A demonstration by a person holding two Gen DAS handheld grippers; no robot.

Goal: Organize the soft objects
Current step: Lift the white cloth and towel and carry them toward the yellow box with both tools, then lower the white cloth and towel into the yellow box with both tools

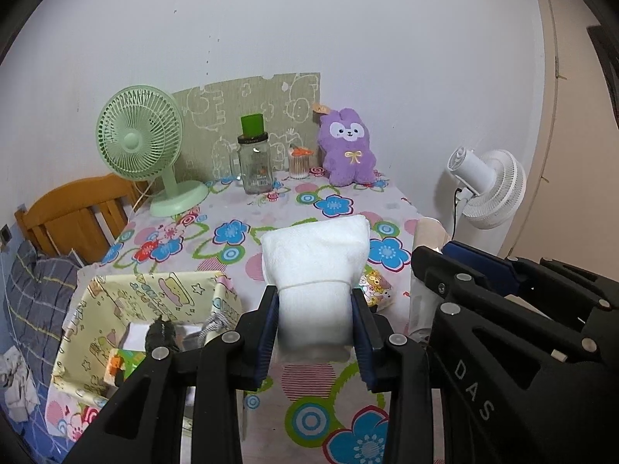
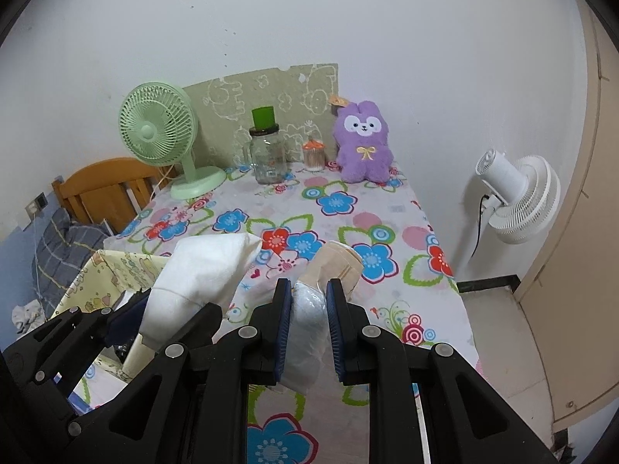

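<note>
My left gripper [image 1: 314, 294] is shut on a white folded towel [image 1: 315, 247] tied with a thin string, and holds it above the flowered tablecloth [image 1: 232, 232]. The right wrist view shows the same towel [image 2: 209, 259] at lower left. My right gripper [image 2: 309, 284] is shut on a soft packet in clear plastic [image 2: 340, 263], beige at its far end. An open yellow fabric box [image 1: 154, 290] with small items inside sits just left of the towel. A purple plush toy [image 1: 346, 147] leans upright against the back wall.
At the back stand a green desk fan [image 1: 139, 143], a glass jar with a green cap [image 1: 255, 166] and a cotton-swab pot [image 1: 299, 162]. A white floor fan [image 1: 491, 189] is off the table's right edge. A wooden headboard [image 1: 73, 208] and bedding lie left.
</note>
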